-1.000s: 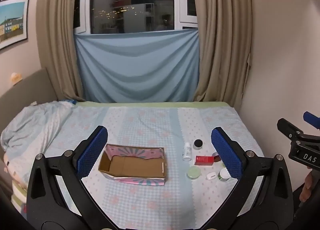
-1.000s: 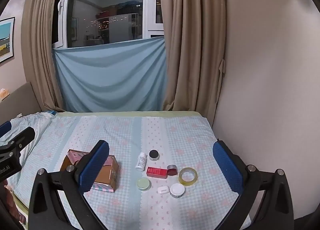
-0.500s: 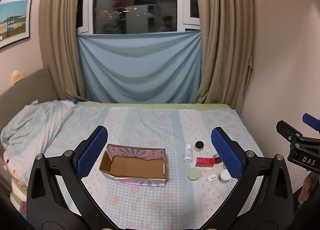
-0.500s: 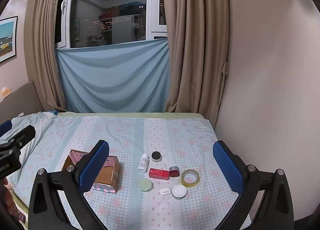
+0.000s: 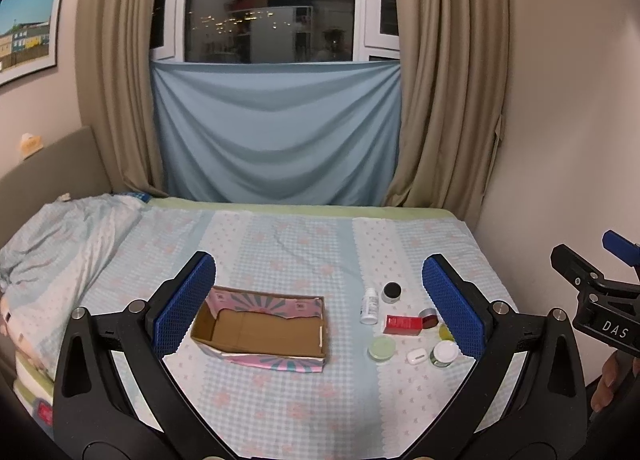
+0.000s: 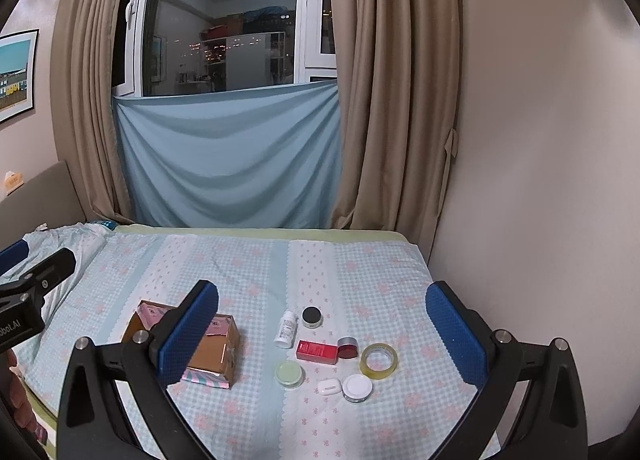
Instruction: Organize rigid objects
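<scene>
An open, empty cardboard box (image 5: 262, 330) (image 6: 216, 348) lies on the bed. To its right sit several small items: a white bottle (image 6: 286, 328) (image 5: 369, 306), a black-lidded jar (image 6: 312, 316), a red box (image 6: 317, 351) (image 5: 403, 324), a red cap (image 6: 347, 347), a tape roll (image 6: 379, 360), a green lid (image 6: 288, 374) (image 5: 381, 348), a white earbud case (image 6: 329, 386) and a white-lidded jar (image 6: 357, 388). My left gripper (image 5: 318, 306) is open and empty, above the box. My right gripper (image 6: 322, 334) is open and empty, above the items.
The bed (image 5: 304, 244) has a checked sheet and a crumpled duvet (image 5: 60, 236) at the left. A wall (image 6: 540, 179) runs along the bed's right side. Curtains and a window with a blue cloth (image 5: 276, 131) stand behind.
Both views have shifted slightly, the bed and items sitting a little lower and farther. Both grippers stay open and the objects have not moved.
</scene>
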A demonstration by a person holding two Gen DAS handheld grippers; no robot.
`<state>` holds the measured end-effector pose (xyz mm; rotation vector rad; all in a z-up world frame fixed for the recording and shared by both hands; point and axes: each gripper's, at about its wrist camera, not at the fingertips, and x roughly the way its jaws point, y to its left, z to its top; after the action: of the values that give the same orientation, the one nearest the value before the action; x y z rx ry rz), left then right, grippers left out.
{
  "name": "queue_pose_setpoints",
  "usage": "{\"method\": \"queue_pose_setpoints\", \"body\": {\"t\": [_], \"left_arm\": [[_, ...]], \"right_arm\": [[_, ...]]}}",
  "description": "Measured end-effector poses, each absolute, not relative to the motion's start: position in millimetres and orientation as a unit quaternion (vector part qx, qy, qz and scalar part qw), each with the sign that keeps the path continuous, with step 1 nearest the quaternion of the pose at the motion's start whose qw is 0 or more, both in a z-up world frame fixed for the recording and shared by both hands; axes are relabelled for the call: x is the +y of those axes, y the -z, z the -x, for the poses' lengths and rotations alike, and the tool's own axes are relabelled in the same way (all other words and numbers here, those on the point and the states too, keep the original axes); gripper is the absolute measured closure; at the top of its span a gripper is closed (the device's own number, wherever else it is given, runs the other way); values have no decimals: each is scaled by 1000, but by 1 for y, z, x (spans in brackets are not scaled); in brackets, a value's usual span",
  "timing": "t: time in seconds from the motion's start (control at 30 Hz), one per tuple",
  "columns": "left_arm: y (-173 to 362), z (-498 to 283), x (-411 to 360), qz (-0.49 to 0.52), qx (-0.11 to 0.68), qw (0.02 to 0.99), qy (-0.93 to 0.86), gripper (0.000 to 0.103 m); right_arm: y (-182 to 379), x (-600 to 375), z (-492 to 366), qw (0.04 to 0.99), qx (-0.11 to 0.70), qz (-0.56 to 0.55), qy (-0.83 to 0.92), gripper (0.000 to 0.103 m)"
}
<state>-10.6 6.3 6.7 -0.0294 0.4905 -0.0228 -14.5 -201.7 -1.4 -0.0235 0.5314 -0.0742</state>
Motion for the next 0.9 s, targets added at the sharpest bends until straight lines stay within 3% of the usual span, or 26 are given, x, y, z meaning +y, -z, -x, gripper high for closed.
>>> {"method": "queue_pose_setpoints", "body": {"t": [0.9], "left_arm": [[0,3,5,13,250,968,13,1]], "right_arm": [[6,-195,15,962,270,11,37,0]]}}
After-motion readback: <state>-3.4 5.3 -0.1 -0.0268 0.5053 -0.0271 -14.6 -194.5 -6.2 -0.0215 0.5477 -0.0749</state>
